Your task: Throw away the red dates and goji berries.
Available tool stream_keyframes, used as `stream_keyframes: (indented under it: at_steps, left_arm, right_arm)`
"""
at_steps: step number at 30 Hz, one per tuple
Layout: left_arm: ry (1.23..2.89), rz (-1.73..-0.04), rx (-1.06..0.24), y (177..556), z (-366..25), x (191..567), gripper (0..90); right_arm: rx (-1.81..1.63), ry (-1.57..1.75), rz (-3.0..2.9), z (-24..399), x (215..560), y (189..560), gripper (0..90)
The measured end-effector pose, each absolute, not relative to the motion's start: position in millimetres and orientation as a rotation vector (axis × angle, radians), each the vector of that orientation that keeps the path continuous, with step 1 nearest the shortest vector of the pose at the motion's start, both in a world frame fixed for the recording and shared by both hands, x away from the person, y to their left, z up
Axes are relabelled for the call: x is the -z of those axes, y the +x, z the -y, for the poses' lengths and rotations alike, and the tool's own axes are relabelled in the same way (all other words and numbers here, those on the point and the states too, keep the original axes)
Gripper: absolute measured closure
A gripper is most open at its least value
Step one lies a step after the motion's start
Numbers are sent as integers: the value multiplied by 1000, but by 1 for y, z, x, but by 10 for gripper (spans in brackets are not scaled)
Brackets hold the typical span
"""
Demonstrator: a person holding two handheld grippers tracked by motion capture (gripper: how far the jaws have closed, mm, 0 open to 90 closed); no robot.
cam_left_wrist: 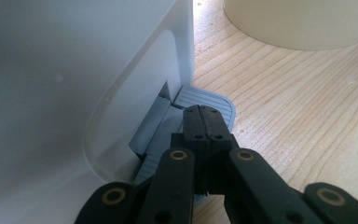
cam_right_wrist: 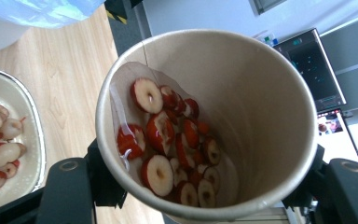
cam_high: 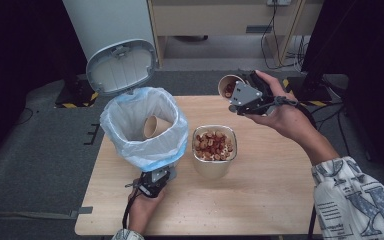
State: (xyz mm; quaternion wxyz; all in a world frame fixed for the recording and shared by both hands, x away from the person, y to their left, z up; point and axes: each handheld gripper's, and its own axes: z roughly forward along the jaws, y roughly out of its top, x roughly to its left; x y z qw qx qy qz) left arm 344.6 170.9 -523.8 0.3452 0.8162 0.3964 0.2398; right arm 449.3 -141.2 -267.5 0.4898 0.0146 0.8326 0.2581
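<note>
Paper cup of fruit slices clamped between two black jaws

The right gripper (cam_right_wrist: 205, 186) is squeezing the paper cup (cam_right_wrist: 261, 107), red-and-white fruit slices (cam_right_wrist: 168, 144) are piling at its seven o'clock side, and a bowl (cam_right_wrist: 37, 140) of more slices is sitting at nine o'clock on the wooden table (cam_right_wrist: 70, 60).

My table (cam_high: 260, 200) is pale wood, its grain plain in my left gripper view. On it stands the white bin (cam_high: 145, 131), lined with a blue bag, toward the left side, its grey pedal (cam_left_wrist: 205, 100) low over the wood. Just beside it, near the middle, sits a tub (cam_high: 214, 150) full of red fruit slices.
</note>
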Motion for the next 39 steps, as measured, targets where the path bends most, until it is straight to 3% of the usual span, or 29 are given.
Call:
stream_keyframes:
  at_steps: [39]
  left_arm:
    - [2156, -968, -653, 348, -174, 522, 896]
  right_arm:
    - [-451, -92, -1964, 132, 274, 446, 330]
